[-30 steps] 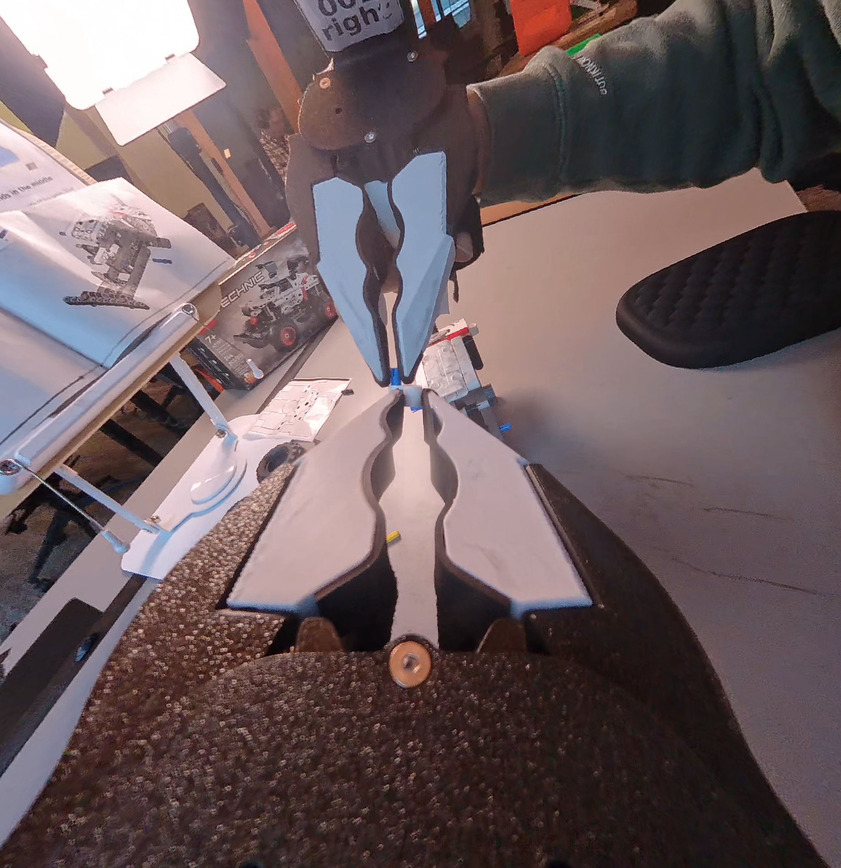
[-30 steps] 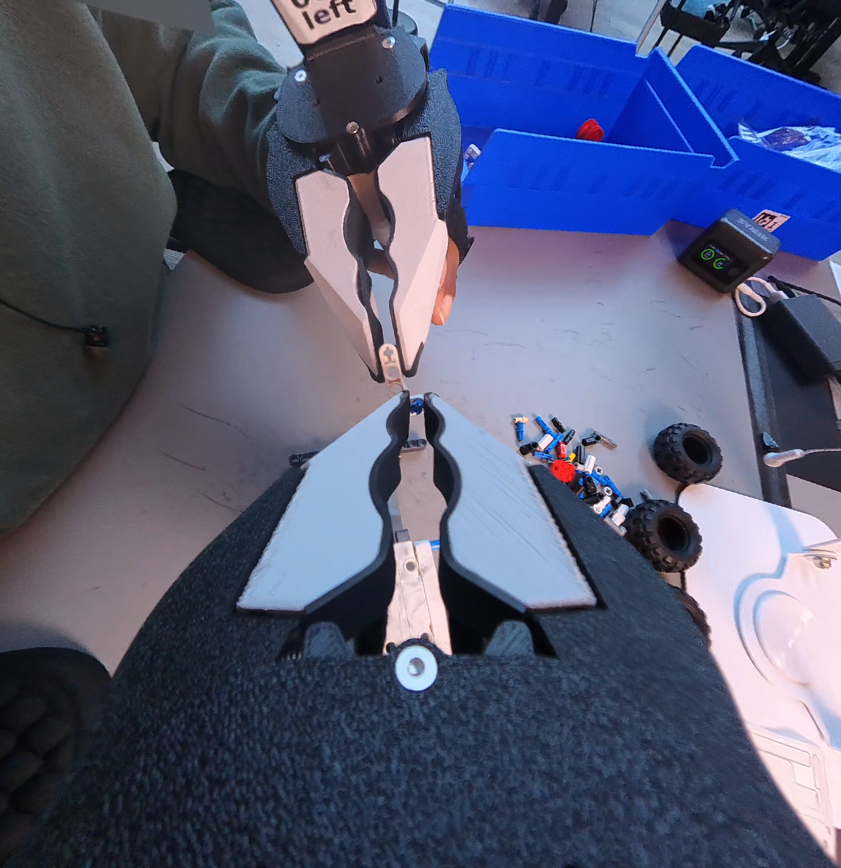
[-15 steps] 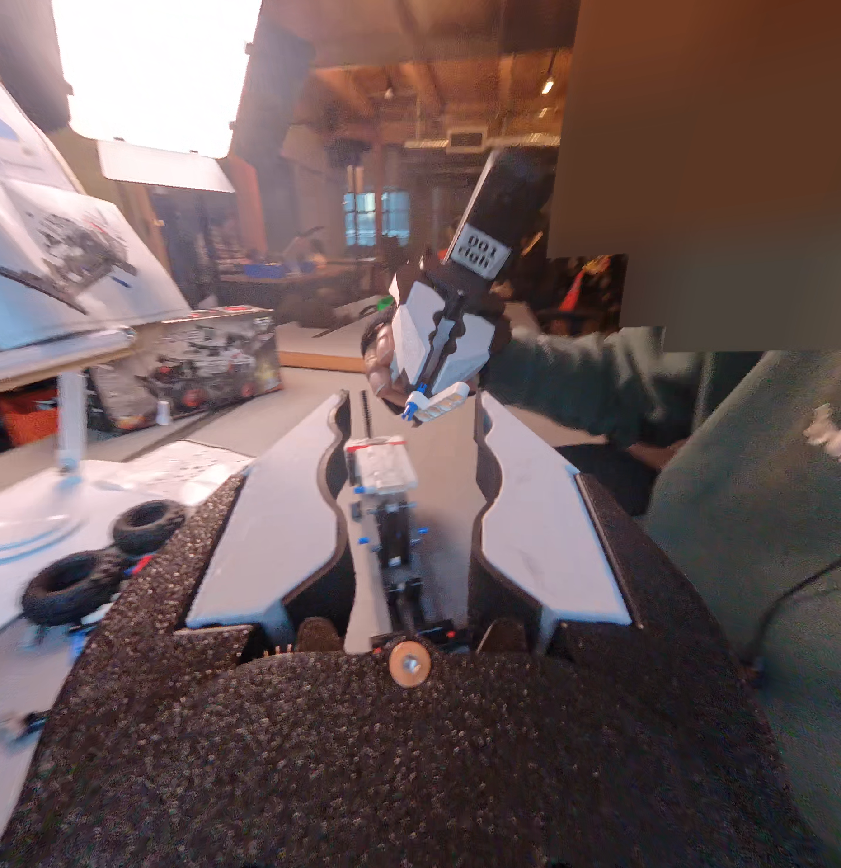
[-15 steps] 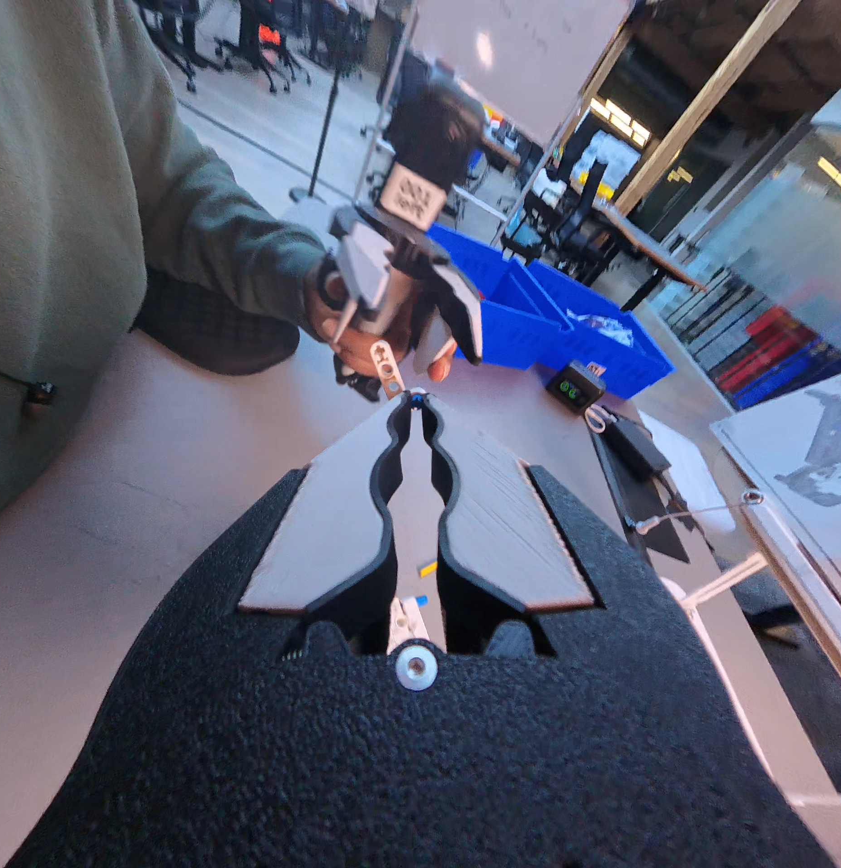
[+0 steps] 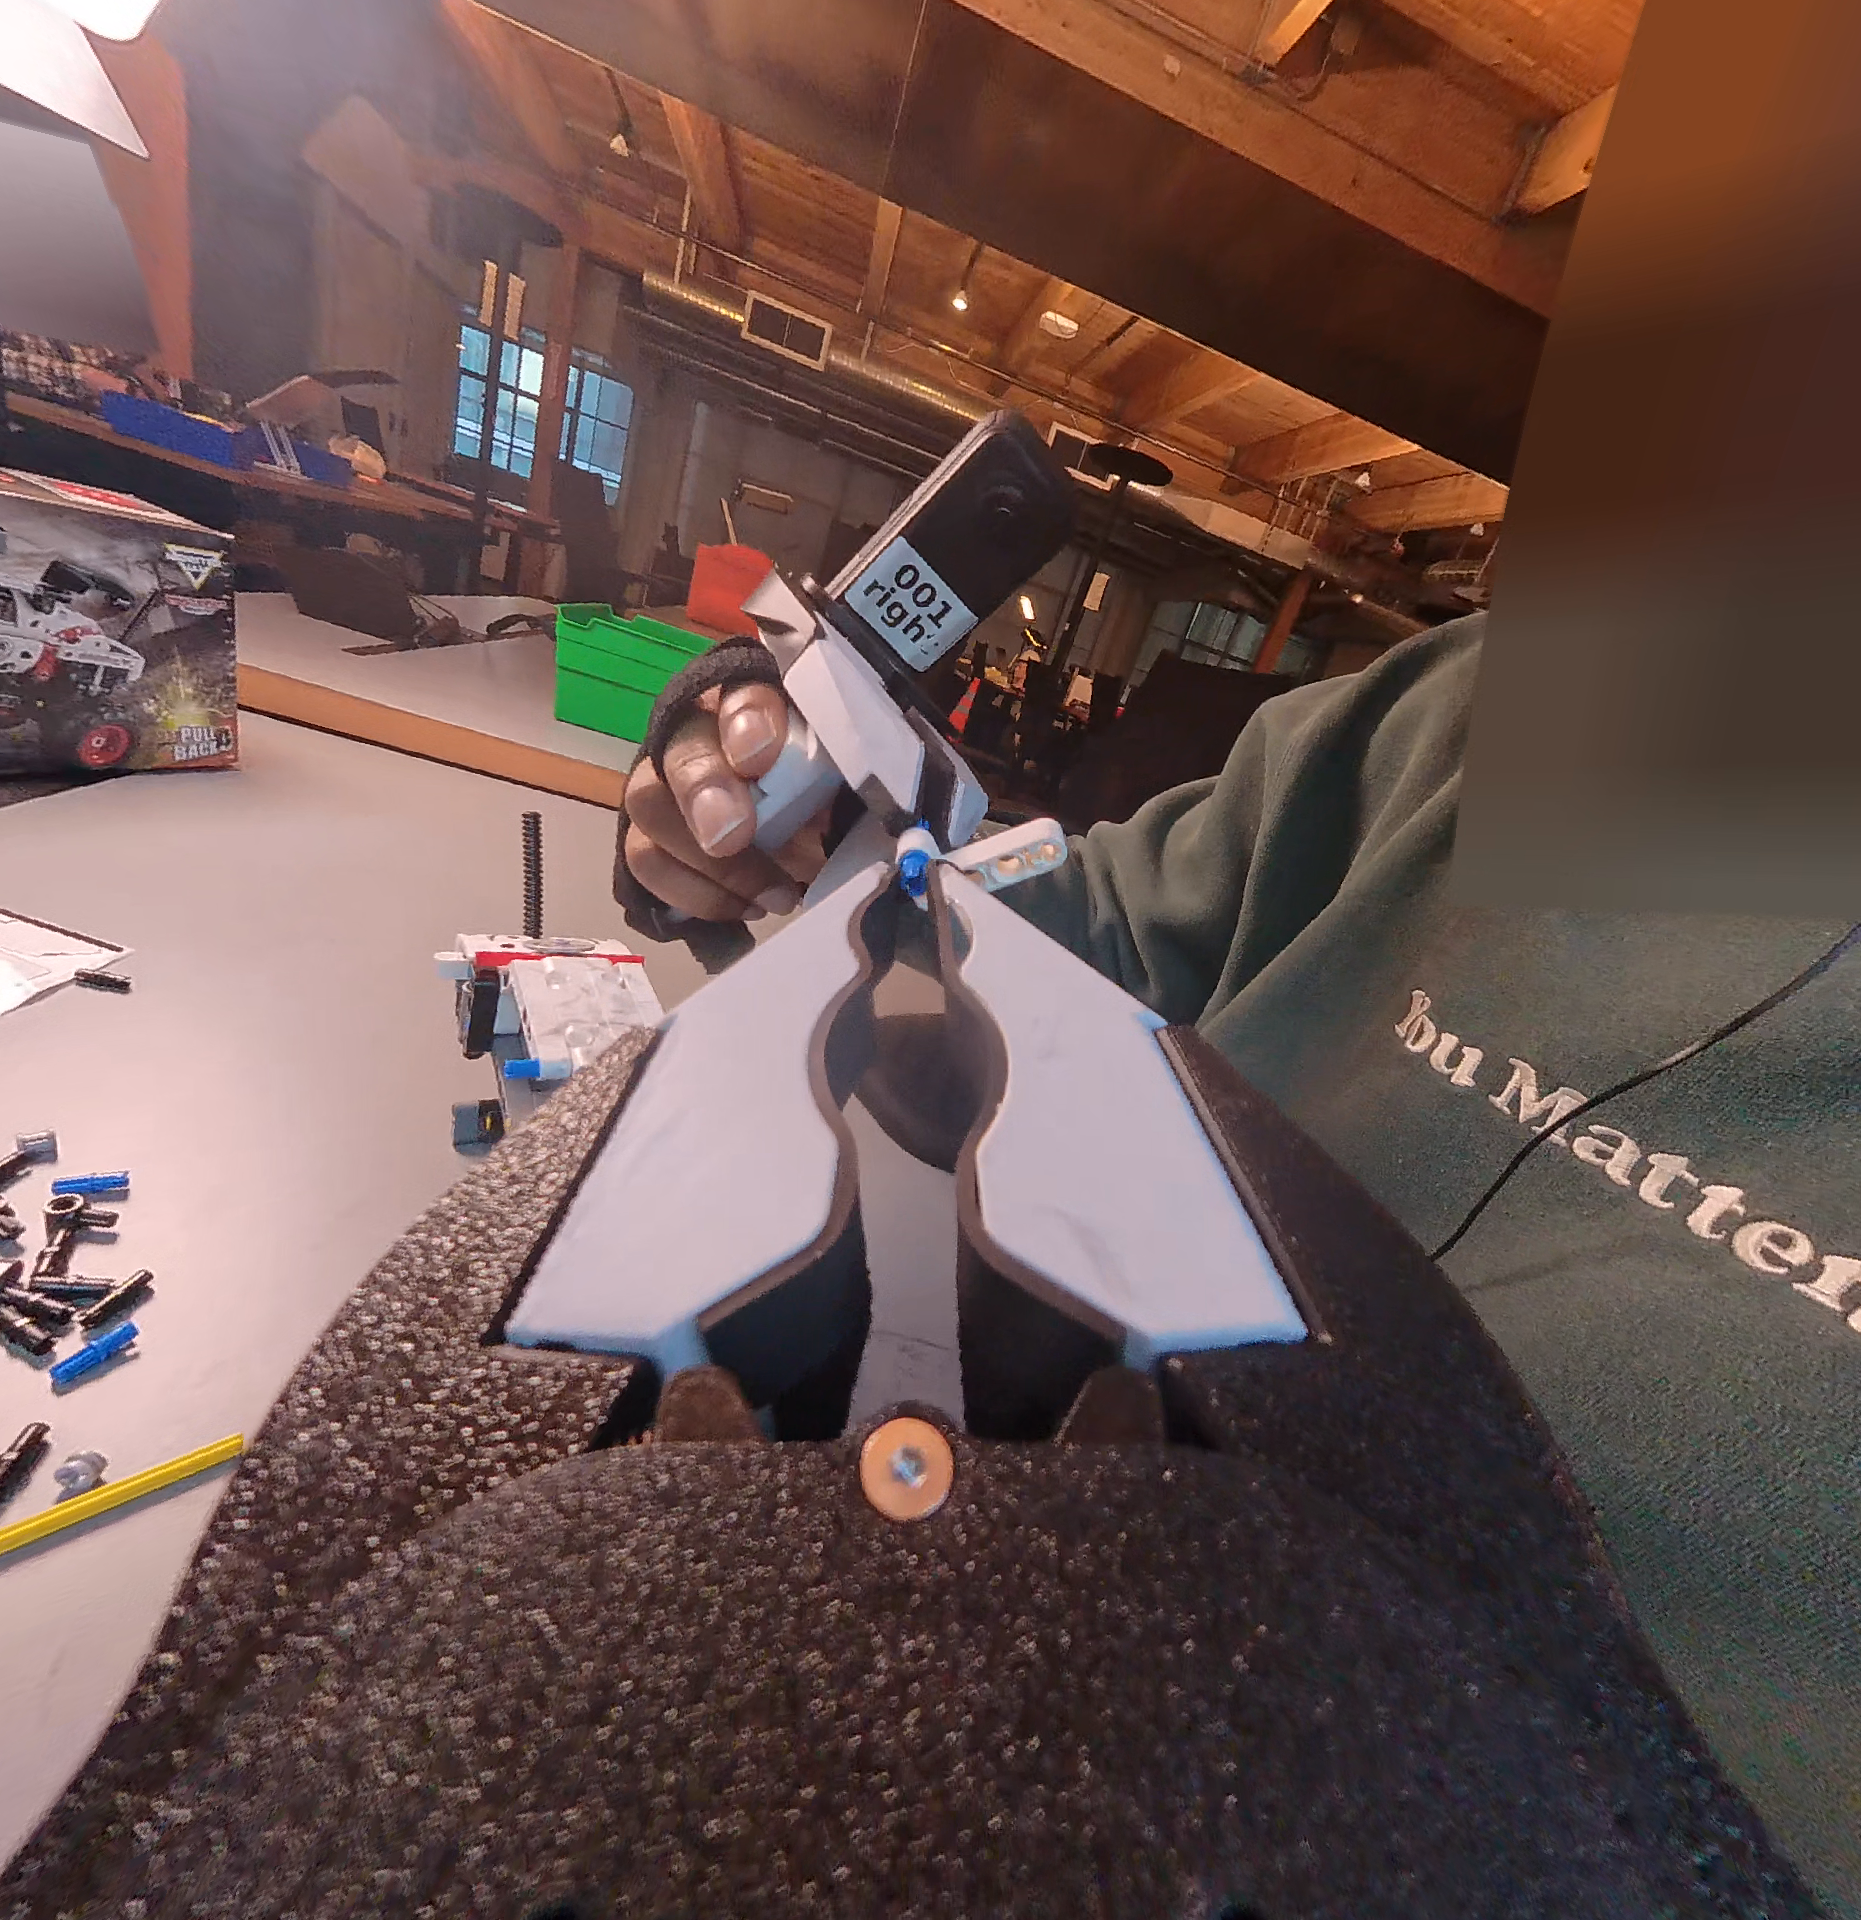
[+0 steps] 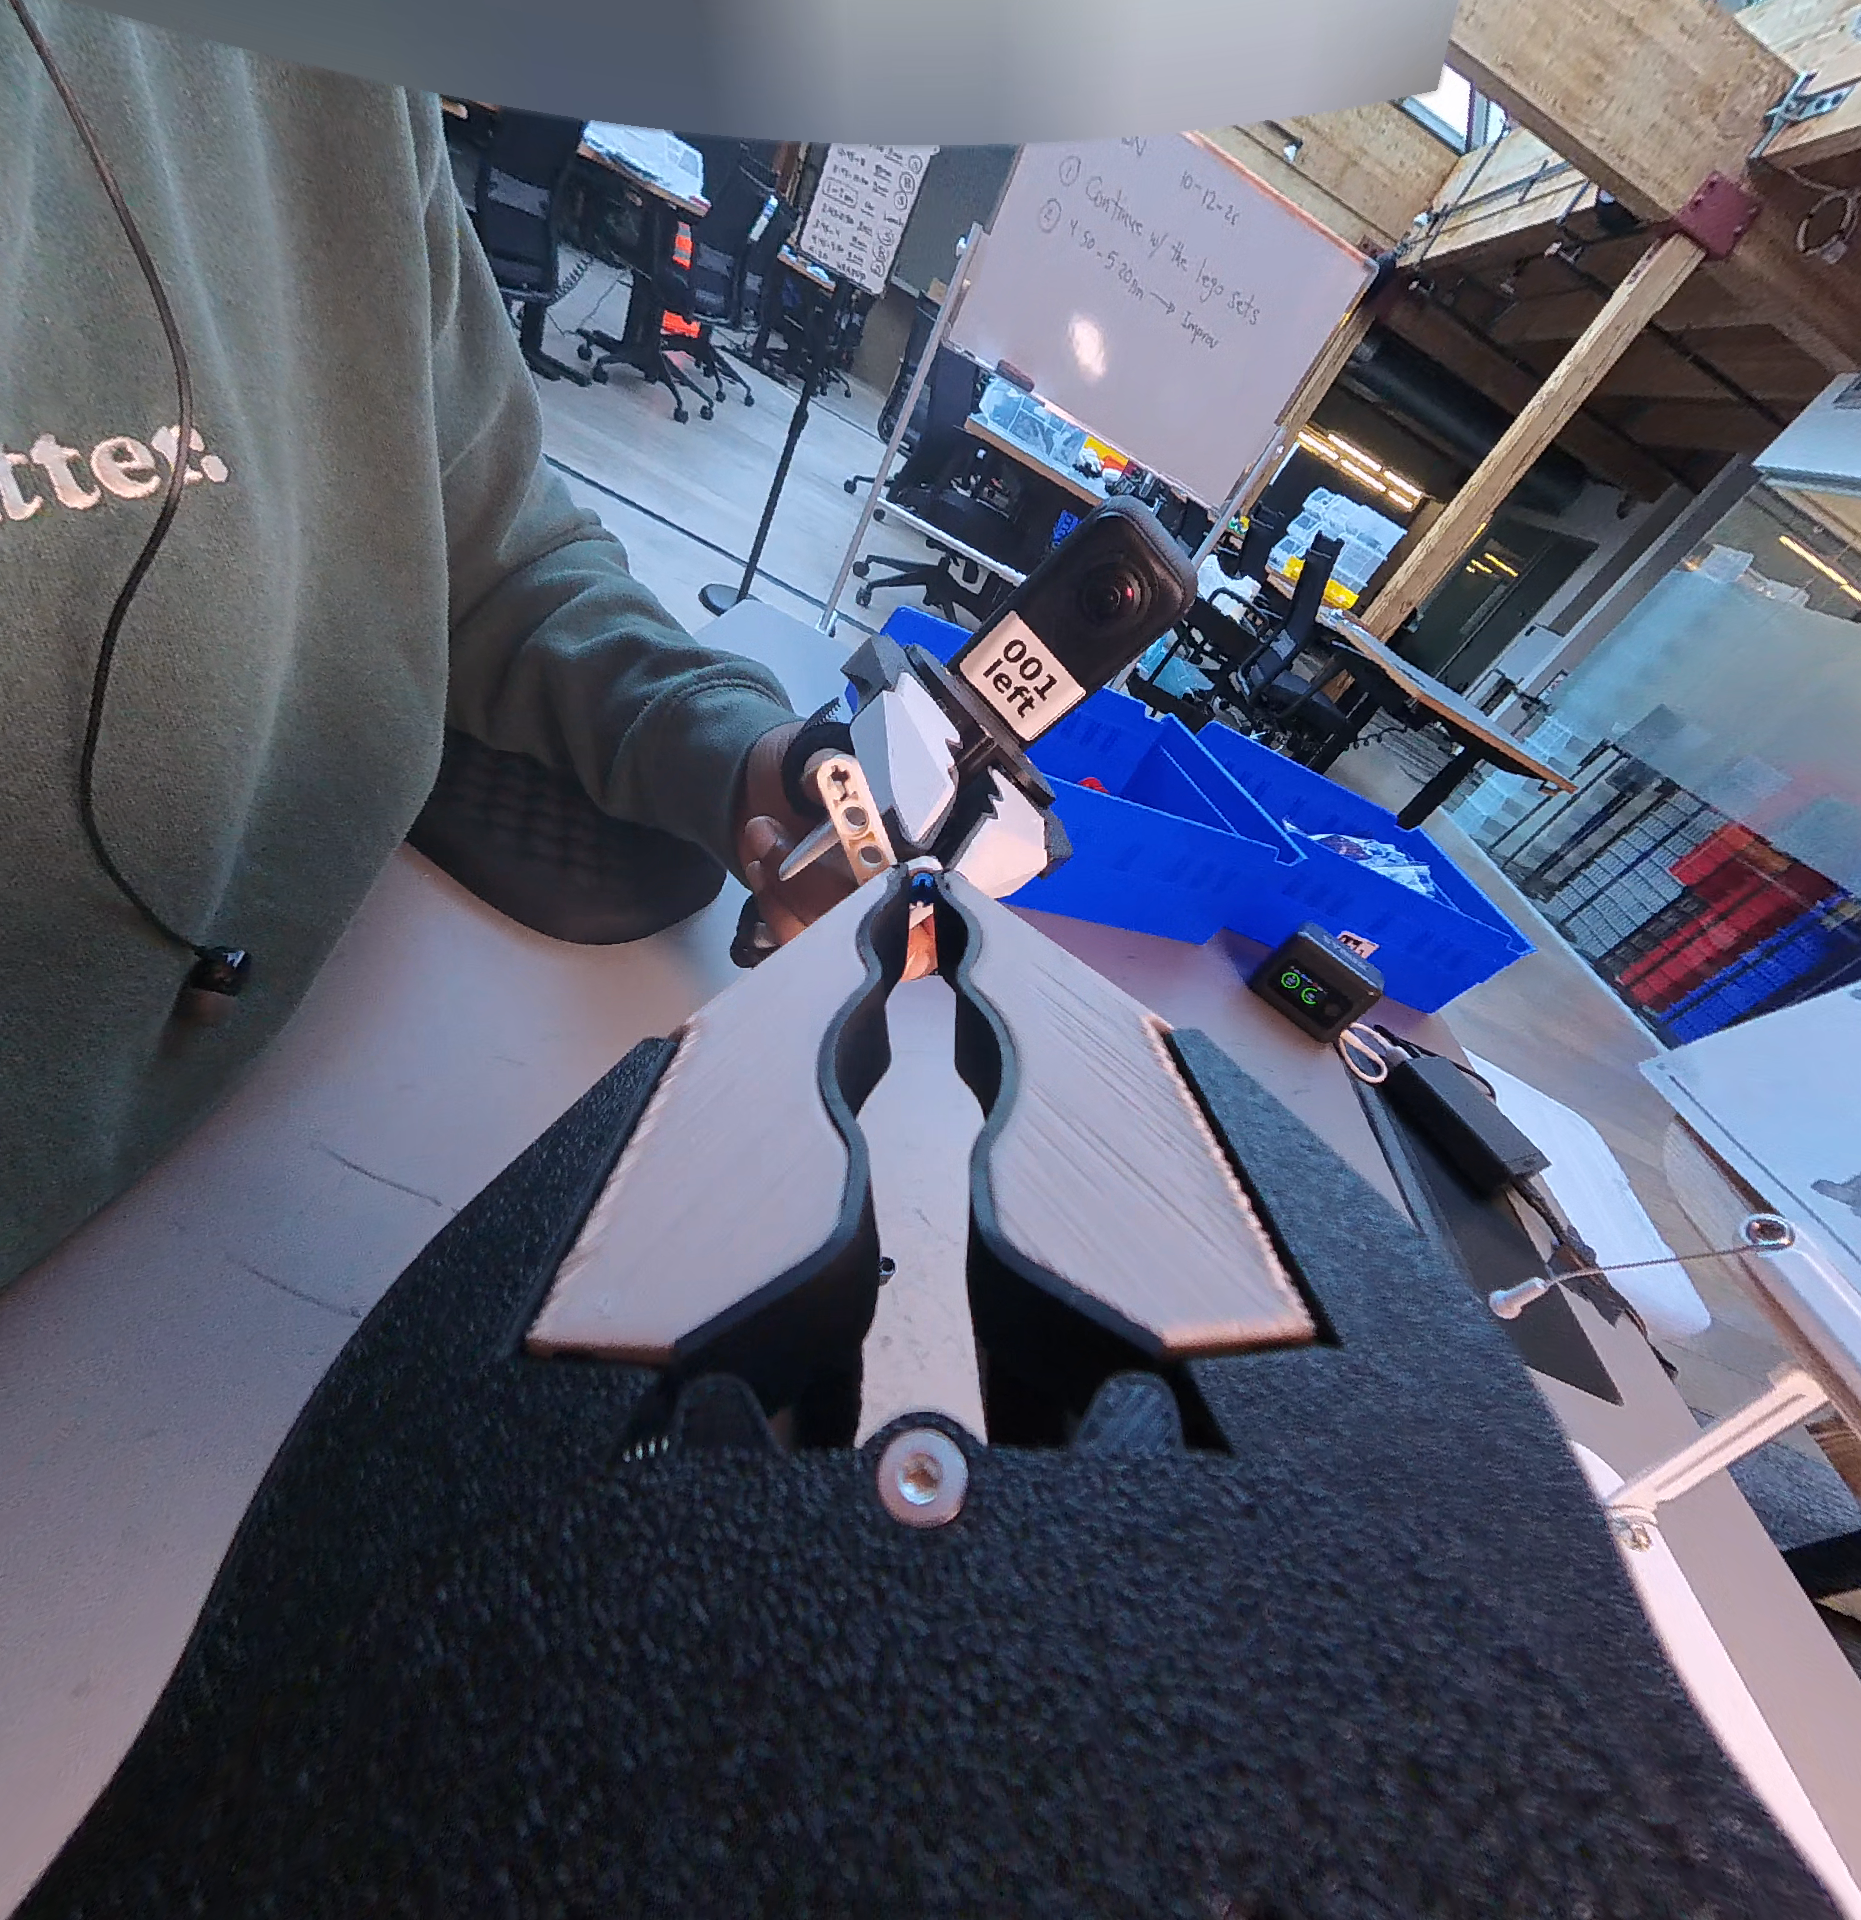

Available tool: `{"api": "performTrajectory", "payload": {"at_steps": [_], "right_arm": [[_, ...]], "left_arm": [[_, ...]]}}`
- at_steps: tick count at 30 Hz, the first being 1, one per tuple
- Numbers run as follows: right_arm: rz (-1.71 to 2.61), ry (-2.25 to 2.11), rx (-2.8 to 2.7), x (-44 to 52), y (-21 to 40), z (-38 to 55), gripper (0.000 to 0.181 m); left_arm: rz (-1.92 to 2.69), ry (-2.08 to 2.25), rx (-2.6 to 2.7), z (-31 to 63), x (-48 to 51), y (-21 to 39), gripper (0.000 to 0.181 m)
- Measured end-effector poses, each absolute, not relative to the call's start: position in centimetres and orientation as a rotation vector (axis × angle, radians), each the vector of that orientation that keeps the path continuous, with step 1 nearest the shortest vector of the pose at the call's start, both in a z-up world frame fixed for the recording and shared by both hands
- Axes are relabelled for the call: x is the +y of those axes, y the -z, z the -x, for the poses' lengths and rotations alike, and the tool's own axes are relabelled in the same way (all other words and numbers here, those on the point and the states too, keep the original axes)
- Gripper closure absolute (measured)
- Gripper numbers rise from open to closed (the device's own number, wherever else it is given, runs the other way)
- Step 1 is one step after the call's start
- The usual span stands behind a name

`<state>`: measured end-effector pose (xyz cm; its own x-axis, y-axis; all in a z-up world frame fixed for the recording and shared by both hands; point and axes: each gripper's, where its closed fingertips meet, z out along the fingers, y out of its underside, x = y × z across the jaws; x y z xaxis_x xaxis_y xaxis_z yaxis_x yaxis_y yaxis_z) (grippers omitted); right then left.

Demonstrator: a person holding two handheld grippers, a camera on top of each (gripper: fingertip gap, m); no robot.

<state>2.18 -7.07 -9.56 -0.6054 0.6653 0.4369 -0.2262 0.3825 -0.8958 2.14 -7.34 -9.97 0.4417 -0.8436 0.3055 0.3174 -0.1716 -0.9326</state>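
Observation:
My left gripper [image 5: 910, 888] and right gripper [image 6: 921, 883] meet tip to tip in the air above the grey table [image 5: 282, 935]. A small blue pin [image 5: 913, 871] sits at the meeting point, plugged into the end of a short white beam with holes [image 5: 1014, 854]. My right gripper is shut on the blue pin [image 6: 921, 889]. My left gripper's jaws stand a narrow gap apart, closed on the beam's end by the pin. In the right wrist view the beam [image 6: 853, 819] slants up to the left, in front of the left gripper [image 6: 947, 831]. The right gripper [image 5: 910, 831] also shows in the left wrist view.
A partly built grey and white model [image 5: 552, 997] lies on the table with an upright black rod [image 5: 532, 873] behind it. Loose black and blue pins [image 5: 64, 1278], a yellow axle [image 5: 110, 1496] and a toy box [image 5: 95, 644] lie left. Blue bins [image 6: 1217, 831] and a small black device [image 6: 1315, 982] lie right. Only a small space, under 4 cm, lies between the two pairs of fingers.
Half a second ago my left gripper was wide open while the right held the pin and beam alone. The left has closed at the beam again. Both grippers have tilted up from the table.

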Motion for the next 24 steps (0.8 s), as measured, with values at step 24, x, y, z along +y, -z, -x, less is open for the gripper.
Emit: {"api": "performTrajectory", "payload": {"at_steps": [24], "right_arm": [[0.430, -1.128, -1.869, -6.9, 11.2, -1.4, 0.174]], "left_arm": [[1.491, 1.300, 0.383, -2.0, -6.2, 11.6, 0.179]]}}
